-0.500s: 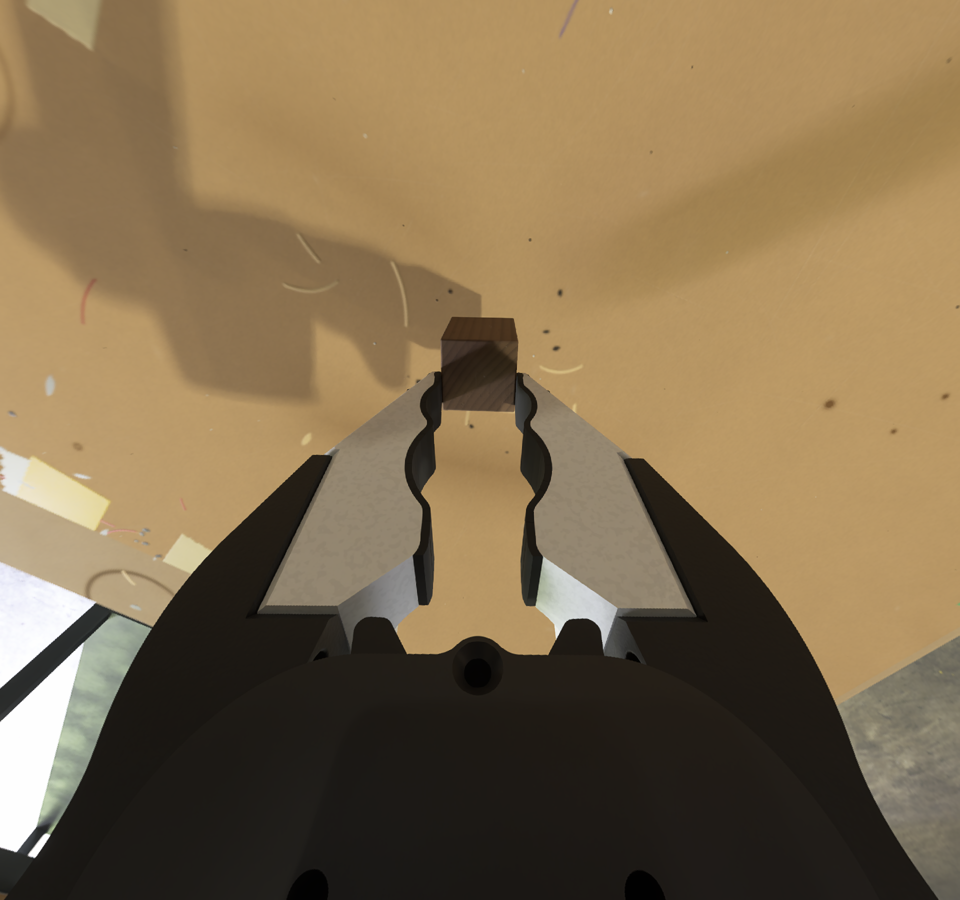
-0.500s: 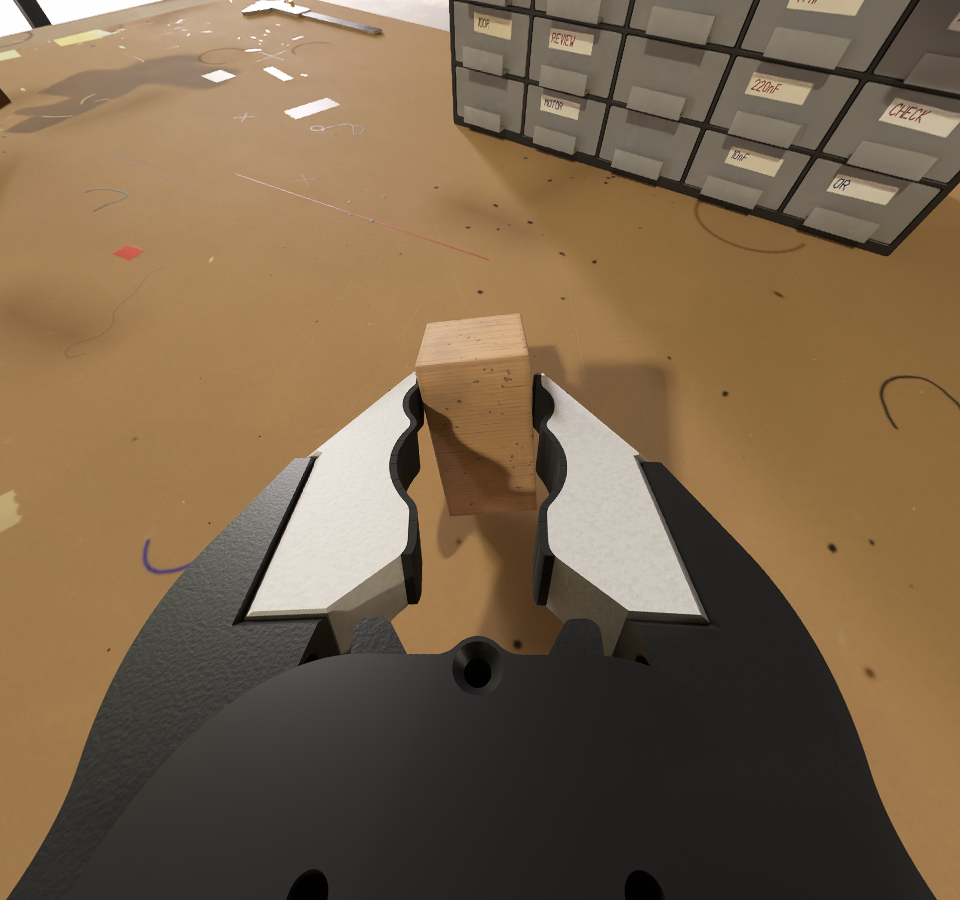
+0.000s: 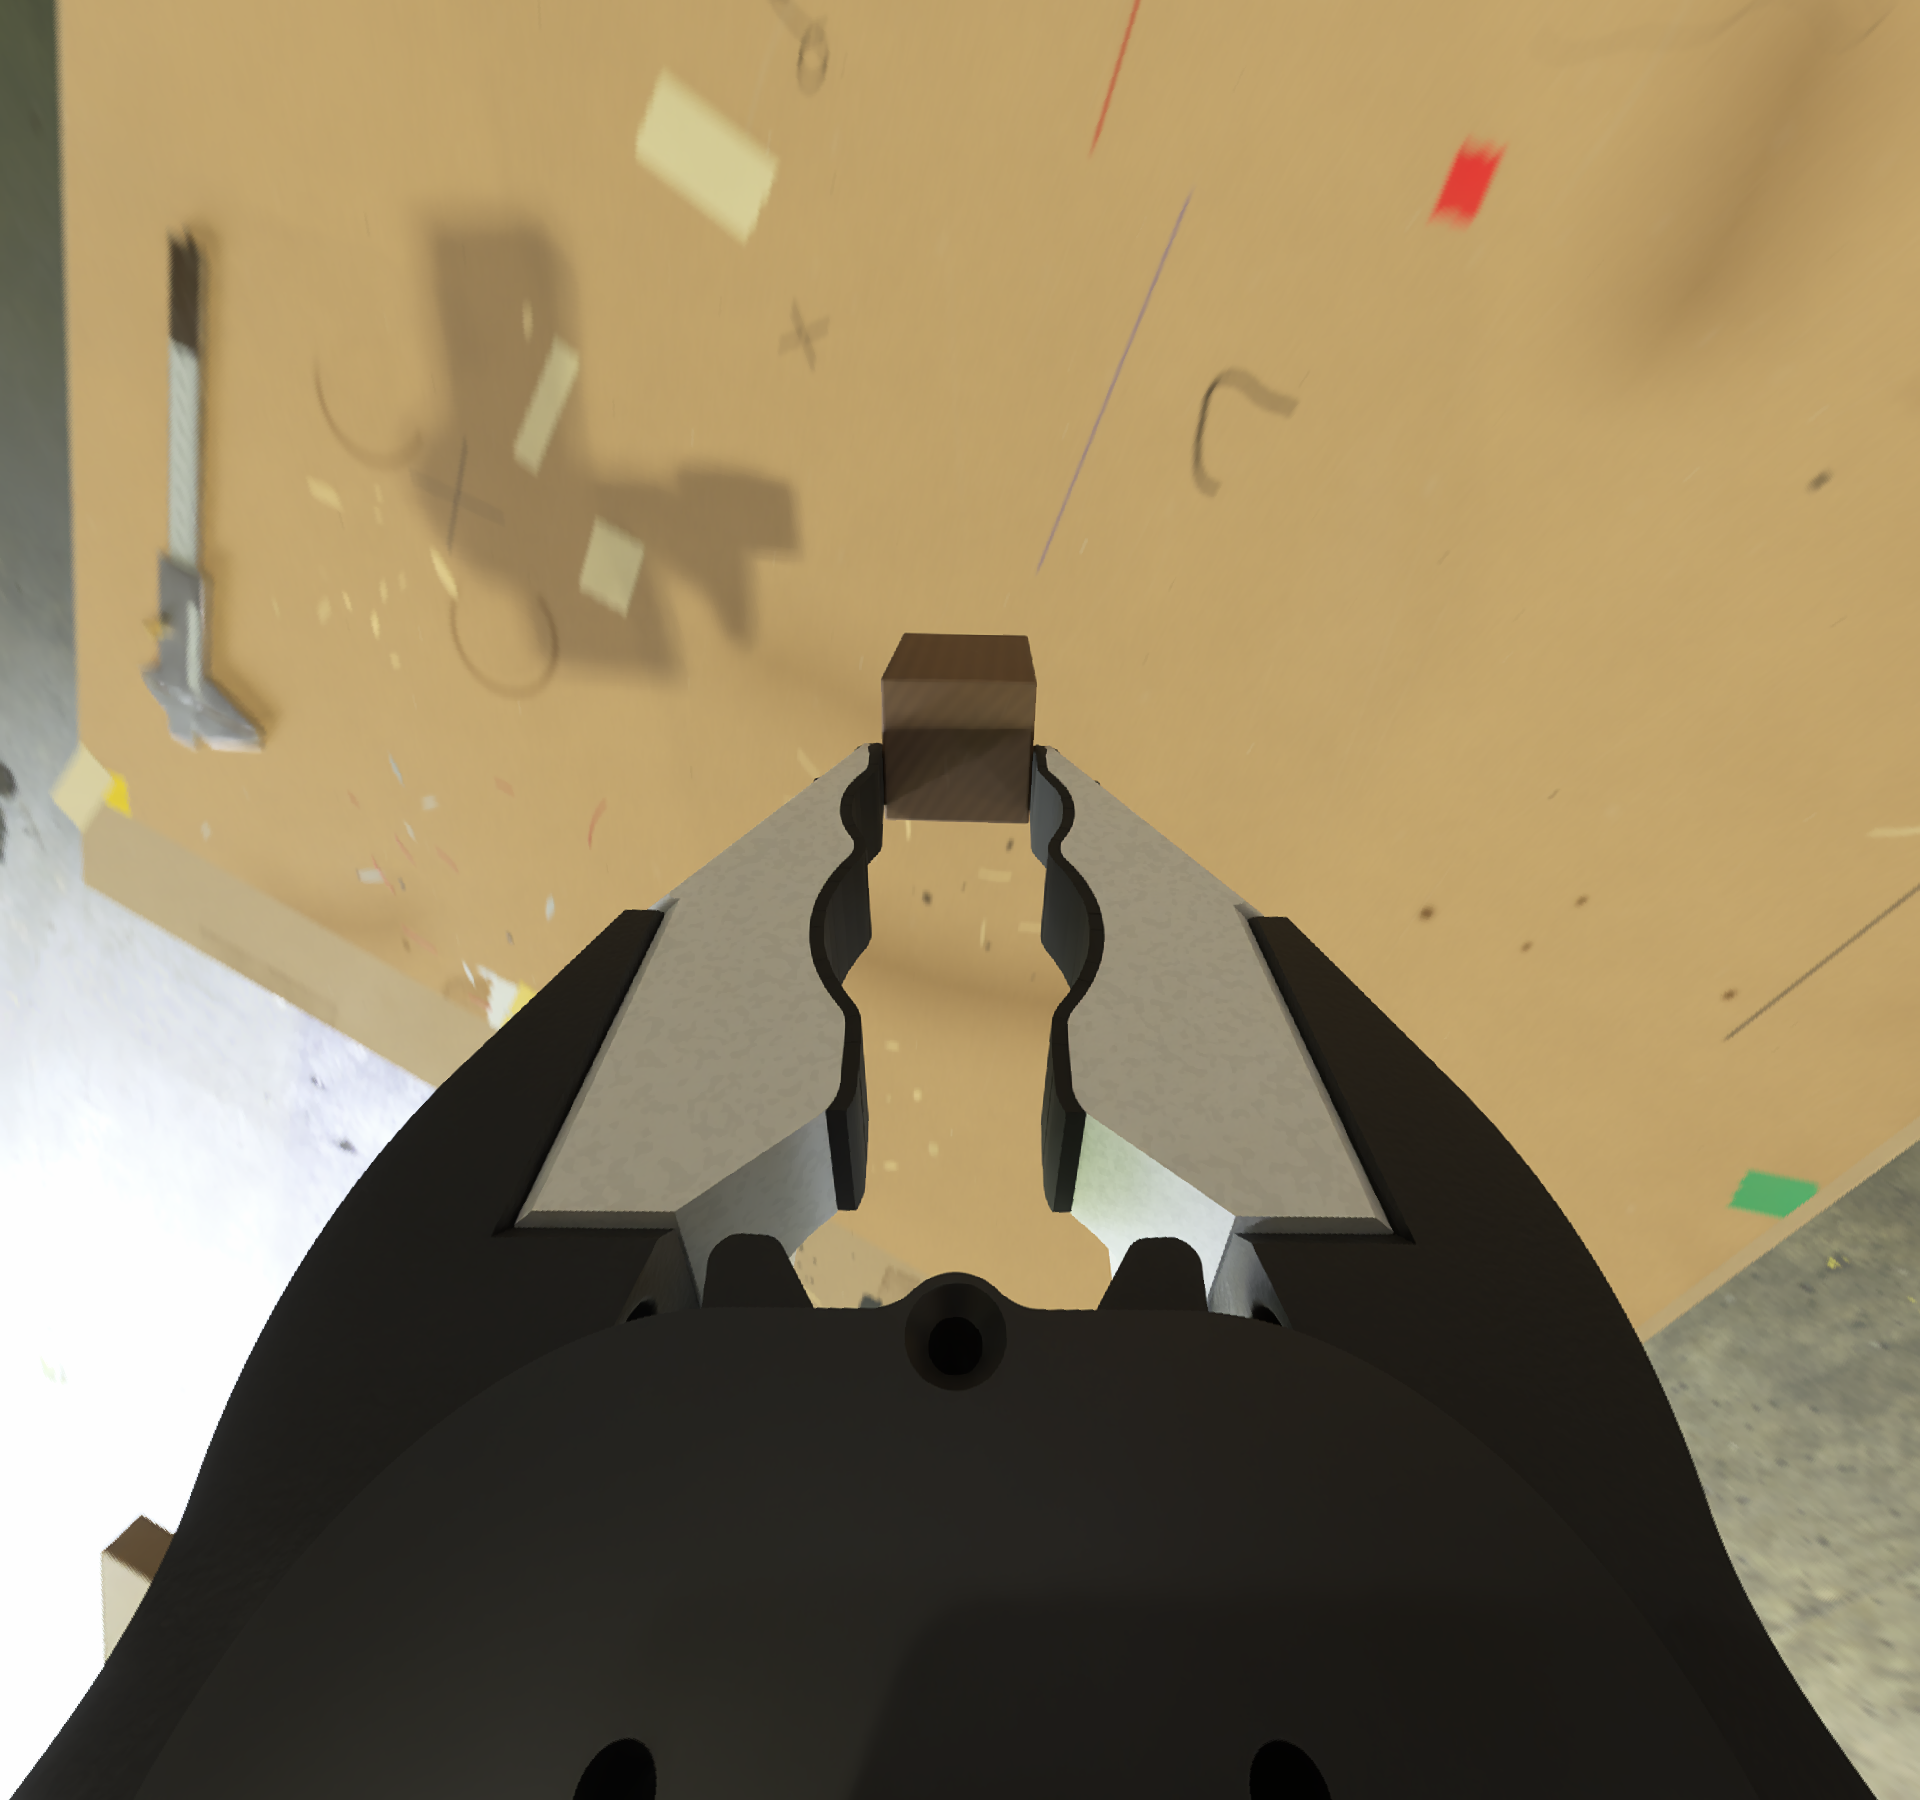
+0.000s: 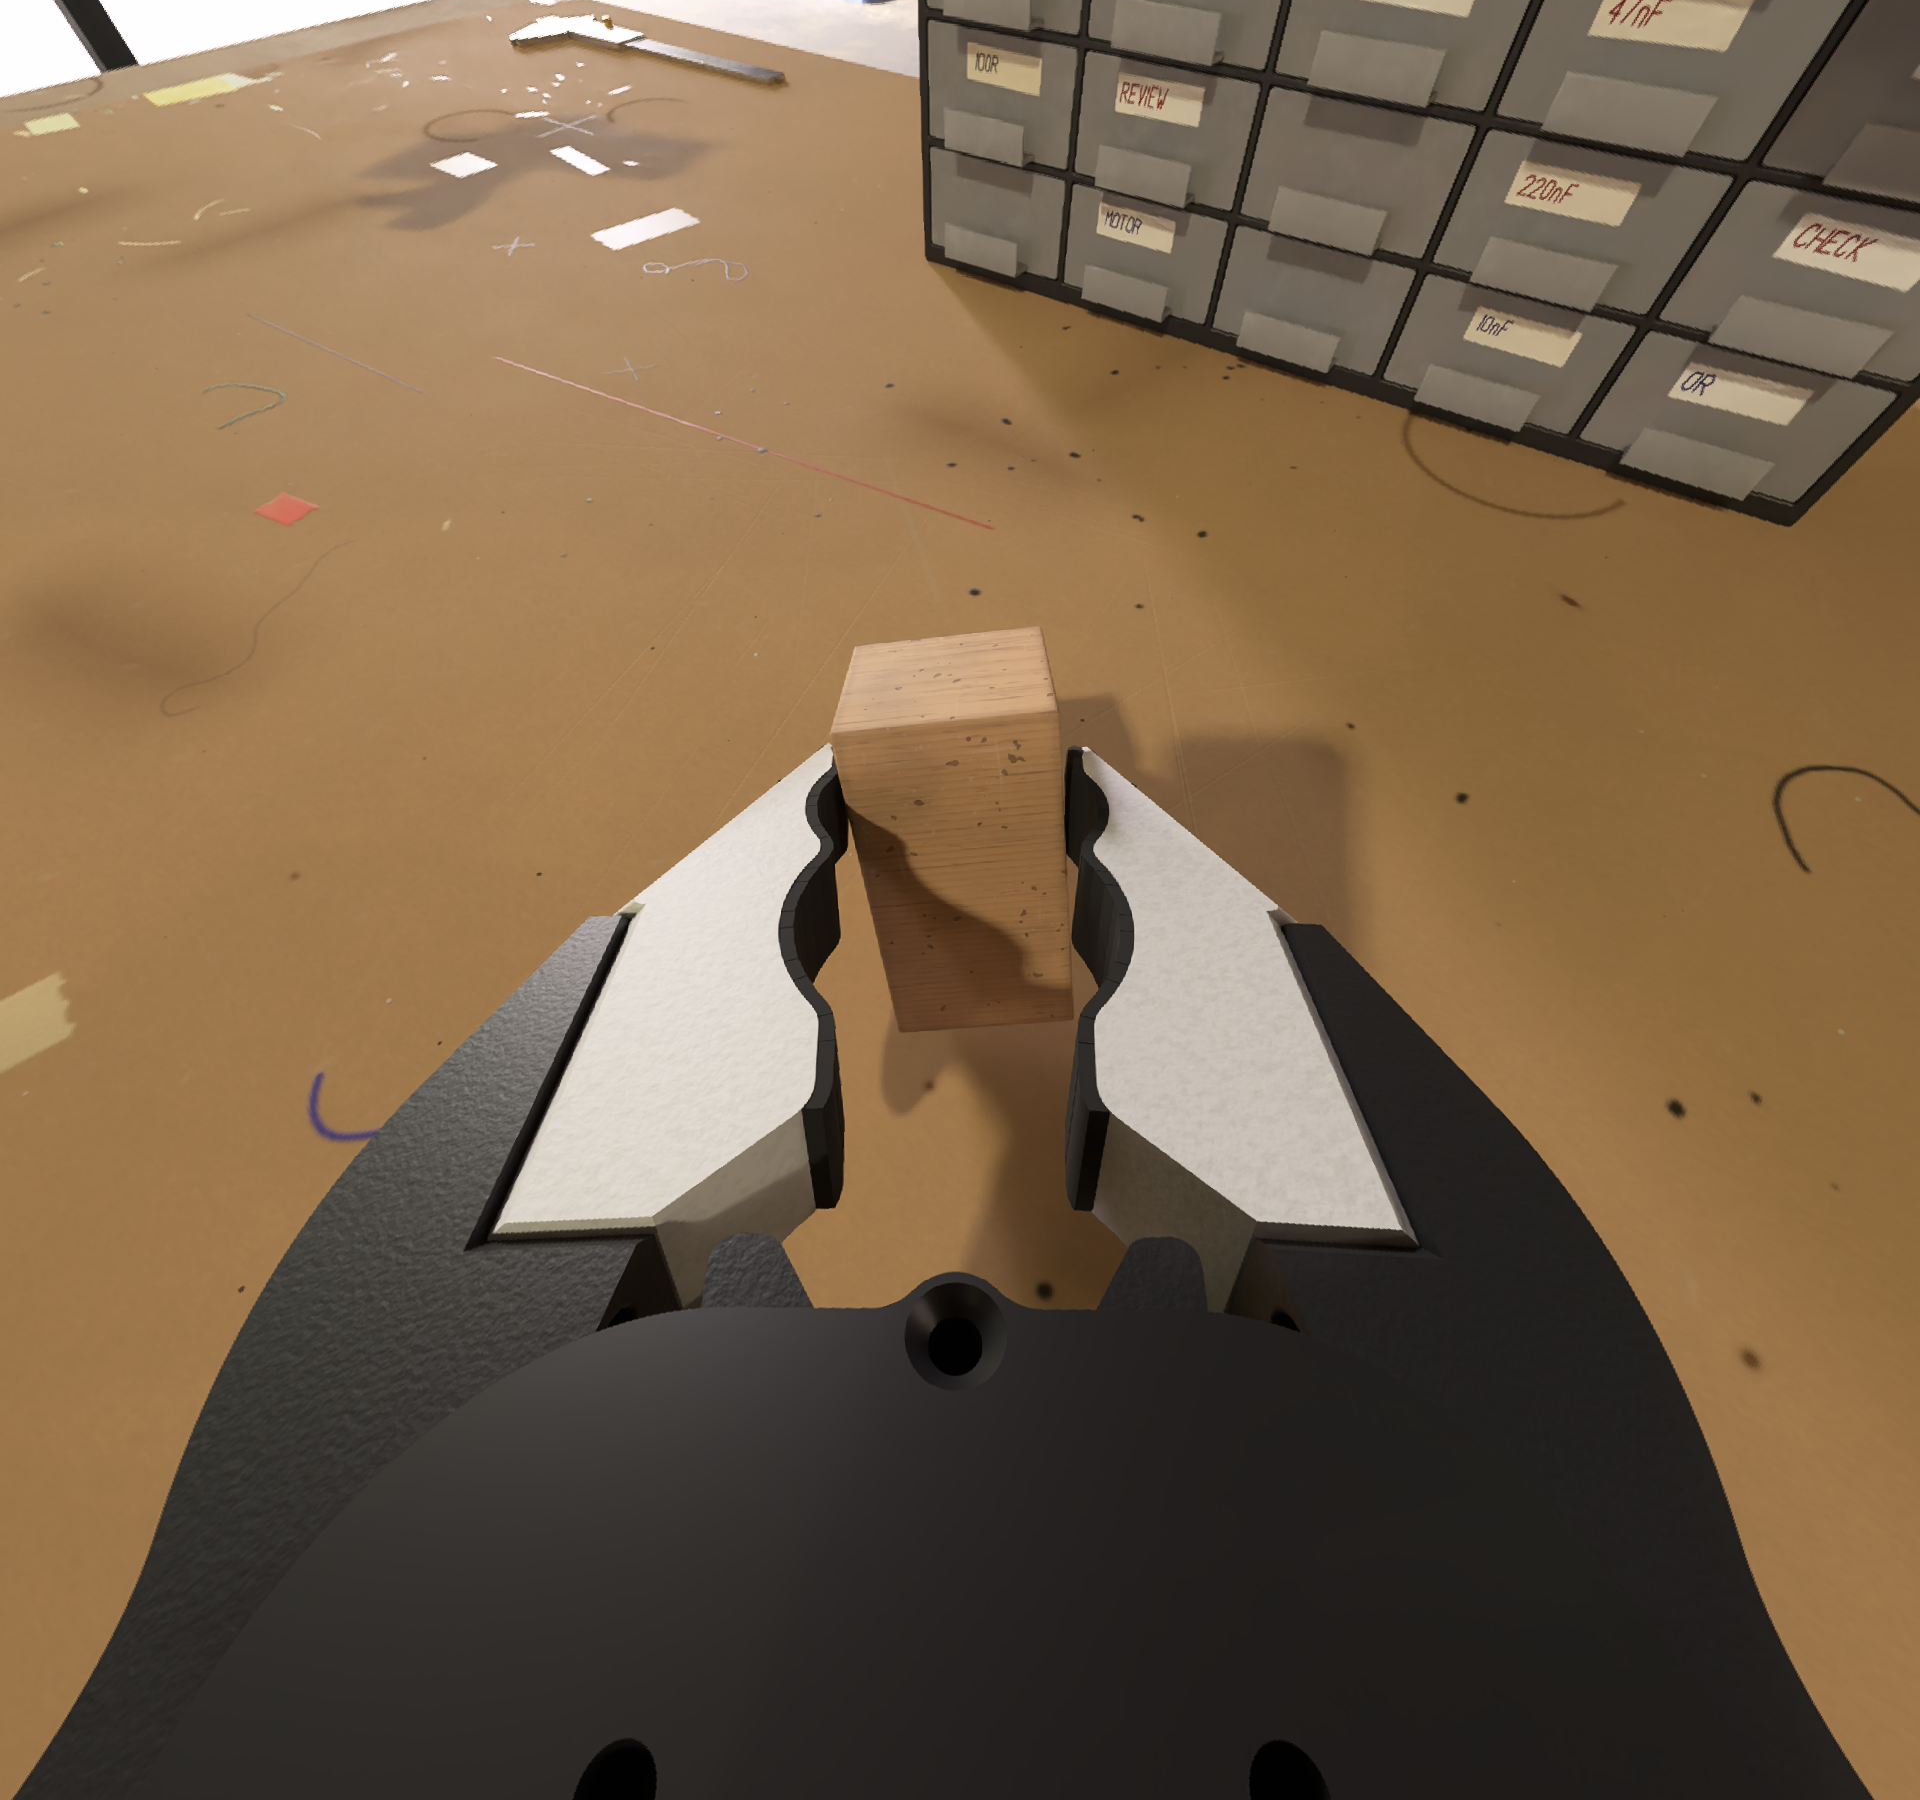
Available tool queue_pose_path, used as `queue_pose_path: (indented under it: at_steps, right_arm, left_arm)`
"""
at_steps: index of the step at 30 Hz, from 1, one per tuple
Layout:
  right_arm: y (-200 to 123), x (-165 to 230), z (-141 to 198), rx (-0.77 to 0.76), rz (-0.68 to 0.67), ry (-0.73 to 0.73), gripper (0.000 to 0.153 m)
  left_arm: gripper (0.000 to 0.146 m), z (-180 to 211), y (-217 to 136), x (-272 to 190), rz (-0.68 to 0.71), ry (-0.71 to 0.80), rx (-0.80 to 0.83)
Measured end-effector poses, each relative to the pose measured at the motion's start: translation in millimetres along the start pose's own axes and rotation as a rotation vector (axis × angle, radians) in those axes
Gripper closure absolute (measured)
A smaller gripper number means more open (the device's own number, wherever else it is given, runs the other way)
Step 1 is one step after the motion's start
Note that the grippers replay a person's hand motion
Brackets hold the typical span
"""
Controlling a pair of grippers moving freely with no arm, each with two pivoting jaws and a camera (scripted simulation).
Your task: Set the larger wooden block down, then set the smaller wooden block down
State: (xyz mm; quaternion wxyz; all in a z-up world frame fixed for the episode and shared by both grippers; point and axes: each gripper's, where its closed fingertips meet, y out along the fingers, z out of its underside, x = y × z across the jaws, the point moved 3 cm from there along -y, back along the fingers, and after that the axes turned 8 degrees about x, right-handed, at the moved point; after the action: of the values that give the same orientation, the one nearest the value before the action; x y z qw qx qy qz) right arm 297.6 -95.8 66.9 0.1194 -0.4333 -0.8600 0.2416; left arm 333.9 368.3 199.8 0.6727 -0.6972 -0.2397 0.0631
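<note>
Right wrist view: the right gripper stands about the larger wooden block, a pale upright block between the jaws. The left jaw appears to touch the block's side; a narrow dark gap seems to show at the right jaw, so whether the jaws clench or have just released cannot be told. The block's lower end casts a shadow on the brown tabletop slightly below and behind it, suggesting that it hangs just off the surface or barely meets it. Against the picture half a second earlier, block and jaws keep the same relation, so the first set-down looks near but not confirmed. A grey drawer cabinet stands well ahead of the jaws, to their right. Left wrist view: the left gripper grasps the smaller wooden block, a dark cube pinched between the very fingertips and projecting ahead of them, clear of the tabletop. Since the earlier picture the ground beyond these jaws has changed entirely and is blurred: a calliper now lies far to their left, a red patch ahead to their right. This gripper is judged to be travelling, with its own set-down to follow the first.
</note>
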Motion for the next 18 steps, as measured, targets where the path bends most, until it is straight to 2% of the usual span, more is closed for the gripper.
queue_pose_path:
  at_steps: [11, 18]
  right_arm:
    - [1, 3, 2, 0.014, -0.02, 0.0, 0.111]
    - [4, -1, 6, 0.043, -0.013, 0.011, 0.111]
  left_arm:
    - [0.118, -158, -30, -96, 0.075, 0.315, -0.19]
    - [0.118, -226, -7, -152, 0.141, 0.468, -0.198]
